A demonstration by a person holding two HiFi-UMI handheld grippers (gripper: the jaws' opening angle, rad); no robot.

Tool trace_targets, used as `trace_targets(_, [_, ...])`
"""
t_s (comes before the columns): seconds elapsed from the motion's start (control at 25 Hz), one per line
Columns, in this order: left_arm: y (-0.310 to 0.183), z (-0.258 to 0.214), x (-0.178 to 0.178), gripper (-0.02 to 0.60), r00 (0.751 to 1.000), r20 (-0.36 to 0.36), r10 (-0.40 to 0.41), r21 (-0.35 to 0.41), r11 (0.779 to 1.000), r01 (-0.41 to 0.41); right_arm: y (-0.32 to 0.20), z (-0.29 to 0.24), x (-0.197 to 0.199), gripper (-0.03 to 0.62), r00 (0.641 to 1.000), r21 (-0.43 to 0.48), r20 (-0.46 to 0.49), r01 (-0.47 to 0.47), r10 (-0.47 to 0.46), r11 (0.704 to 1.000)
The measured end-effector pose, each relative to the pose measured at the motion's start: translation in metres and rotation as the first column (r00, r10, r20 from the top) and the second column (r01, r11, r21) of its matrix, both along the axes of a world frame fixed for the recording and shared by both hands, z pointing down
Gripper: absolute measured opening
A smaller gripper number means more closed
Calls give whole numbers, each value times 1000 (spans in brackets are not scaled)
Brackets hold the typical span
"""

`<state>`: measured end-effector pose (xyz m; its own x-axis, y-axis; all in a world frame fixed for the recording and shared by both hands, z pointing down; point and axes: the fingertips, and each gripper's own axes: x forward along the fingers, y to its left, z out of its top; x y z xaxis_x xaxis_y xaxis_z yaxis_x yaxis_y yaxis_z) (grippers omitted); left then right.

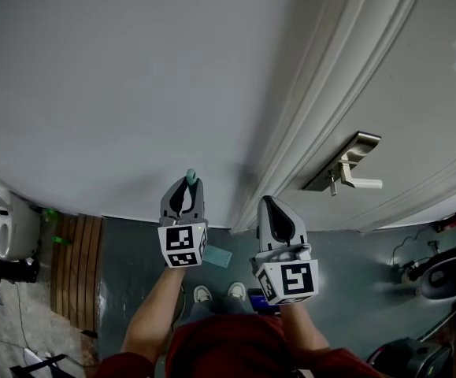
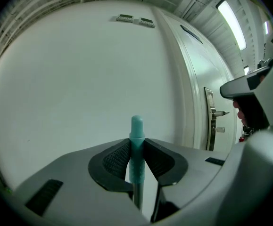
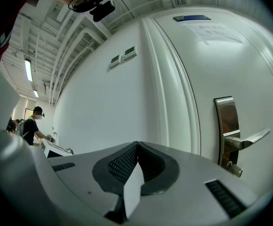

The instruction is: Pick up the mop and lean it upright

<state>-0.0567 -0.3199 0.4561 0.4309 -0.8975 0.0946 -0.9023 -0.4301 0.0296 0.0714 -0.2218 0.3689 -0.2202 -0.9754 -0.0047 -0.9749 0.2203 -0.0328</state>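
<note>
The mop's teal handle tip [image 2: 136, 126] stands upright between the pads of my left gripper [image 2: 136, 147], which is shut on it close to the white wall [image 2: 79, 79]. From the head view the teal tip [image 1: 190, 176] pokes up past the left gripper [image 1: 187, 183], and the teal mop head [image 1: 217, 256] rests on the floor below; the shaft between them is hidden by the gripper. My right gripper [image 1: 268, 205] is held level beside it, in front of the door frame. Its jaws [image 3: 137, 147] are shut with nothing between them.
A white door with a metal lever handle [image 1: 354, 181] is right of the wall. A wooden board [image 1: 78, 266] and a white appliance [image 1: 7, 227] lie at the left, machines and cables [image 1: 440, 274] at the right. A person [image 3: 32, 124] stands far off.
</note>
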Motion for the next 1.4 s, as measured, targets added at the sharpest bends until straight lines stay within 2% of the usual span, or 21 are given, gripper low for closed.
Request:
trace_targets(0.56, [-41,7,14,104,1000,15,8,-35,999,-7,-6,1,4,17,1000,-3,5,-7,7,1000])
trace_targets(1.08, [-43,7,16,109,999,35,10,-33,999,-9,-8,0,4,17,1000,0,3,-5,5,1000])
trace_targets(1.12, [-42,7,16,113,999,37,11,-31,999,-10,-8,0,4,17,1000,-1,2,-5,5,1000])
trace_targets(1.28, [-39,8,18,204,999,25,24,-26,999,-24,-7,-1,6,17,1000,0,0,-7,7,1000])
trace_targets(1.4, [-34,7,18,218,999,27,25,-21,999,-25,-7,-1,6,17,1000,0,-1,-8,8,1000])
